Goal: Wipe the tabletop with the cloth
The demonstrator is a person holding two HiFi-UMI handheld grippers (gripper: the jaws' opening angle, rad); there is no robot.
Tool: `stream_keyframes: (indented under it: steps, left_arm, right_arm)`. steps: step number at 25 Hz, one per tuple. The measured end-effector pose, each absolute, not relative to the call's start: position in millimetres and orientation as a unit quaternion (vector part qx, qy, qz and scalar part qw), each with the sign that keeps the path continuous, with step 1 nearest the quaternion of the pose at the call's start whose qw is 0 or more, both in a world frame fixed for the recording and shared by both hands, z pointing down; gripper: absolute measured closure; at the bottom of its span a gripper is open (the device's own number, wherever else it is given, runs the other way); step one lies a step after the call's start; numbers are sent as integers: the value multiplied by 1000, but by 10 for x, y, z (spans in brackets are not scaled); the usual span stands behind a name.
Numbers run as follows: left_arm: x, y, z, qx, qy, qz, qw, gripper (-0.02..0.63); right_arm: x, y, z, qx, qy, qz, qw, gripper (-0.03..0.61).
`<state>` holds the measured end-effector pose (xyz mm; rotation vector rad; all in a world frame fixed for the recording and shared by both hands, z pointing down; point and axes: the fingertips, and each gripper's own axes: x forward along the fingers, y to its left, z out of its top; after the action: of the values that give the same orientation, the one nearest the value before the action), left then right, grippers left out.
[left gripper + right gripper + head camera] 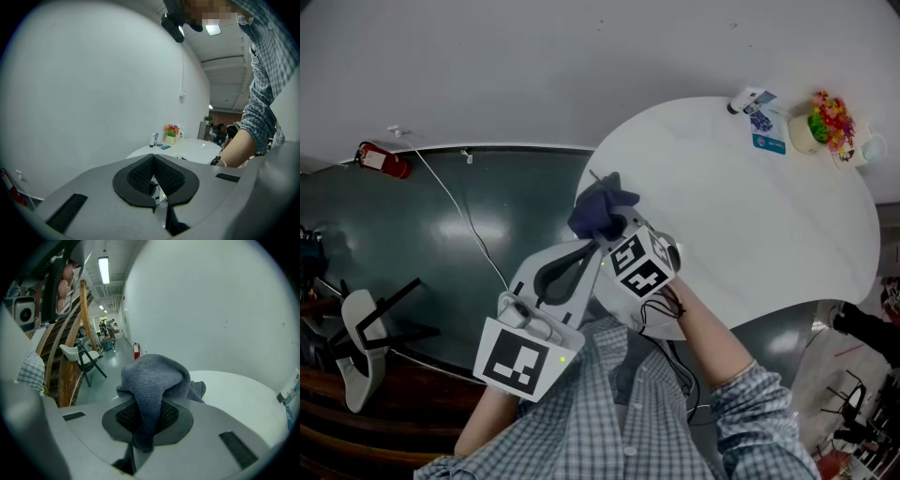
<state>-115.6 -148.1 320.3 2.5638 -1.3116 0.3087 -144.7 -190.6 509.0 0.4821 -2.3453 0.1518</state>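
My right gripper (615, 231) is shut on a dark blue-grey cloth (602, 208), which bunches up out of its jaws just off the left edge of the round white table (750, 216). In the right gripper view the cloth (152, 376) hangs down between the black pads of that gripper (149, 416), with the tabletop (239, 394) beyond it. My left gripper (589, 249) sits right beside it, over the dark floor. Its jaws are shut with nothing between them (153, 159), and they point toward the table (197, 147).
At the table's far right edge stand a flower pot (825, 127), a white mug (869, 148), a small tube (741, 101) and a blue card (769, 141). On the floor to the left are a red fire extinguisher (382, 159), a cable (459, 211) and a white chair (356, 361).
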Motion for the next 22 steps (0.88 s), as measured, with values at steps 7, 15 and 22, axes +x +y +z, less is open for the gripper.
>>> stream_keyframes:
  steps: [7, 15, 22]
  left_arm:
    - [-1108, -1468, 3269, 869, -465, 108, 133, 612]
    - [-1092, -1520, 3283, 846, -503, 104, 145, 612]
    - [-968, -1518, 3356, 834, -515, 117, 157, 612]
  right_arm:
    - [-1388, -2196, 5108, 193, -913, 77, 351, 541]
    - [-1096, -2910, 5074, 239, -905, 94, 340, 541]
    - [-569, -3639, 5042, 334, -876, 166, 306, 541]
